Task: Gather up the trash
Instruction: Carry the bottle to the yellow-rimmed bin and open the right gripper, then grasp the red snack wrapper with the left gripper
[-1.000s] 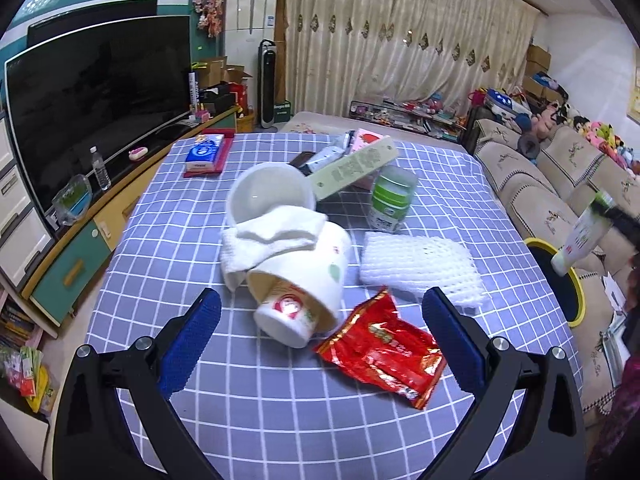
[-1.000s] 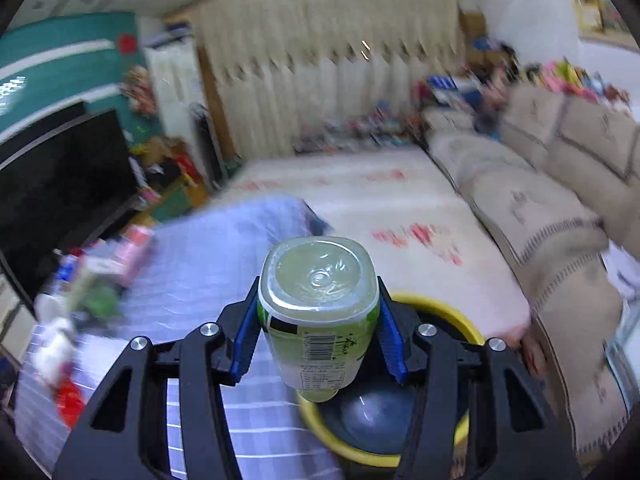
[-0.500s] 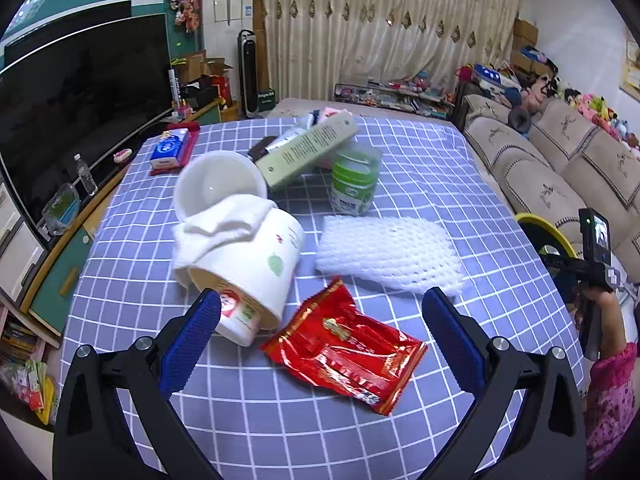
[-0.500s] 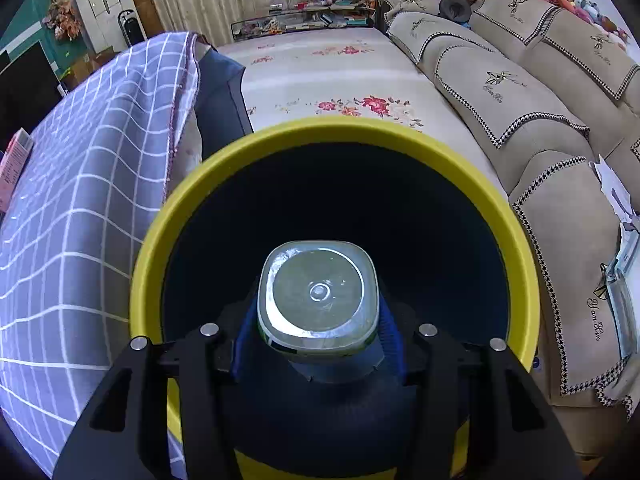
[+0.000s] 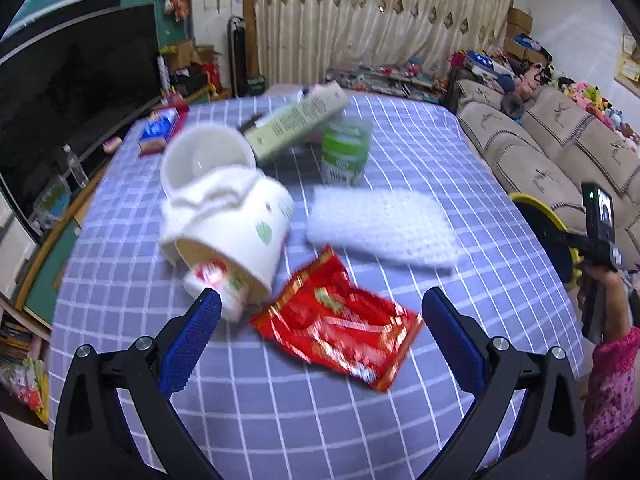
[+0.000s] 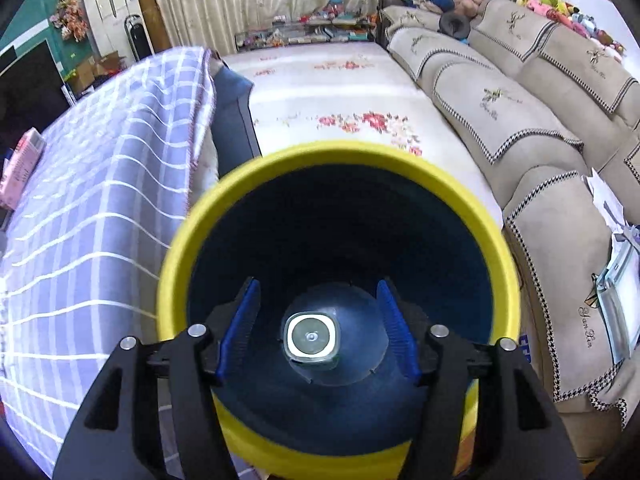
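Note:
My left gripper (image 5: 320,320) is open, just above a red snack wrapper (image 5: 340,326) on the checked tablecloth (image 5: 420,132). Behind the wrapper lie a tipped white paper cup (image 5: 240,236) with a white cloth, a white bowl (image 5: 204,160), a white foam net (image 5: 380,224), a green-and-white bottle (image 5: 346,152) and a long green box (image 5: 298,118). My right gripper (image 6: 318,324) is open over the yellow-rimmed bin (image 6: 192,220). The bottle (image 6: 312,338) sits loose at the bin's bottom, seen end-on.
The bin (image 5: 538,210) stands on the floor off the table's right edge, beside a beige sofa (image 6: 520,120). A TV (image 5: 60,100) and cabinet run along the table's left side. A blue-and-red packet (image 5: 158,132) lies at the table's far left.
My right gripper opened and let the bottle drop into the bin, then rose a little. My left gripper moved closer to the red wrapper.

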